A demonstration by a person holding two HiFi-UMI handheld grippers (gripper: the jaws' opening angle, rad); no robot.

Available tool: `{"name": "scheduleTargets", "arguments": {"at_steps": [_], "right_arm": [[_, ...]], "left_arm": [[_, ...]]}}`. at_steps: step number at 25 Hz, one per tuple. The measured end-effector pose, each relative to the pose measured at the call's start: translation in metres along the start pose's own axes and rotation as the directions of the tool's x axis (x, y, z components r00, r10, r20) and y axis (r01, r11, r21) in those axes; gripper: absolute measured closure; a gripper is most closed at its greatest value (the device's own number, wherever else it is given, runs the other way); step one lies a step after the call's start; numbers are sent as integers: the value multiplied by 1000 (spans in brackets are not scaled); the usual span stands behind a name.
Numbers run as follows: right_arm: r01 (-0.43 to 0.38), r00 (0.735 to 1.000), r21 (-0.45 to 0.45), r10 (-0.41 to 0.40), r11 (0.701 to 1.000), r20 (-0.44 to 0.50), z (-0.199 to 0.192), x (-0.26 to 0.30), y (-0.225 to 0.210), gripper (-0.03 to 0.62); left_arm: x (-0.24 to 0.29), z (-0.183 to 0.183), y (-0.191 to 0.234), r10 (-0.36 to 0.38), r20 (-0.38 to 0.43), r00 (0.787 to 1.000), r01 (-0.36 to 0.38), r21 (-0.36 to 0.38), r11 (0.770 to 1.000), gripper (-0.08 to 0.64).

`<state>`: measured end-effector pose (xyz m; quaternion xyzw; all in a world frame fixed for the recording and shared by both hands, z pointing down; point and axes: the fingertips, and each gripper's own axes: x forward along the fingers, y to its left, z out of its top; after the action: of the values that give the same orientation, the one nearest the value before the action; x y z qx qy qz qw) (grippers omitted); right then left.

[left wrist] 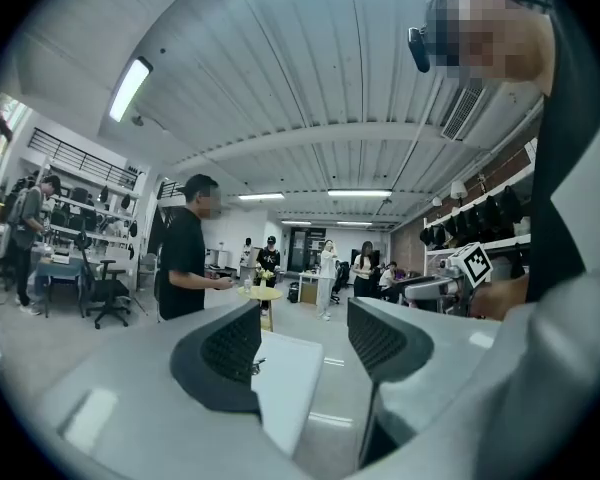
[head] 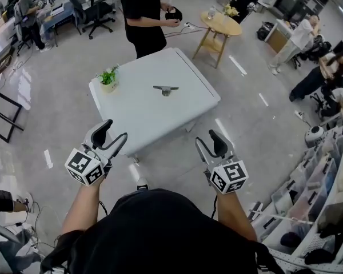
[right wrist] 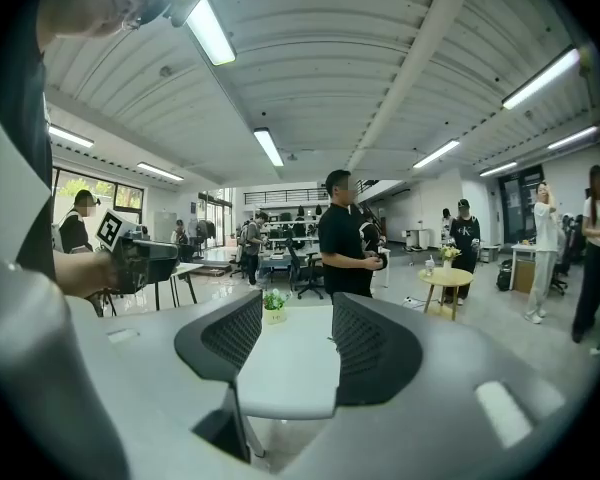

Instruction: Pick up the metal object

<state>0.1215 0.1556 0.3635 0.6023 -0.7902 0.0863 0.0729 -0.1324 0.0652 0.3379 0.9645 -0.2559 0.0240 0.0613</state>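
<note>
The metal object (head: 166, 89), a small grey bar on a short base, lies near the middle of the white table (head: 137, 116). Both grippers hover short of the table's near edge, away from it. My left gripper (head: 115, 131) is open and empty; in the left gripper view (left wrist: 305, 333) its jaws frame the table's corner (left wrist: 285, 378). My right gripper (head: 207, 138) is also open with nothing between its fingers, and in the right gripper view (right wrist: 285, 338) the tabletop (right wrist: 290, 368) shows between the jaws.
A small potted plant (head: 108, 80) stands at the table's left corner. A person in black (head: 146, 16) stands just beyond the far edge. A round wooden side table (head: 220, 24) sits behind on the right, and shelving (head: 326, 181) lines the right side.
</note>
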Motion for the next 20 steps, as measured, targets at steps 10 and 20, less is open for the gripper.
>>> {"name": "scheduleTargets", "arguments": {"at_steps": [10,20], "right_arm": [[41,999,3,-41,999,-16,0,36,2,356],[83,996,3,-83,997,-10,9,58,4,356]], "left_arm": [[12,-5,40,-28,-26,999,28,1,1000,169],[24,0,67,-75,-13,997,75,2,997,169]]}}
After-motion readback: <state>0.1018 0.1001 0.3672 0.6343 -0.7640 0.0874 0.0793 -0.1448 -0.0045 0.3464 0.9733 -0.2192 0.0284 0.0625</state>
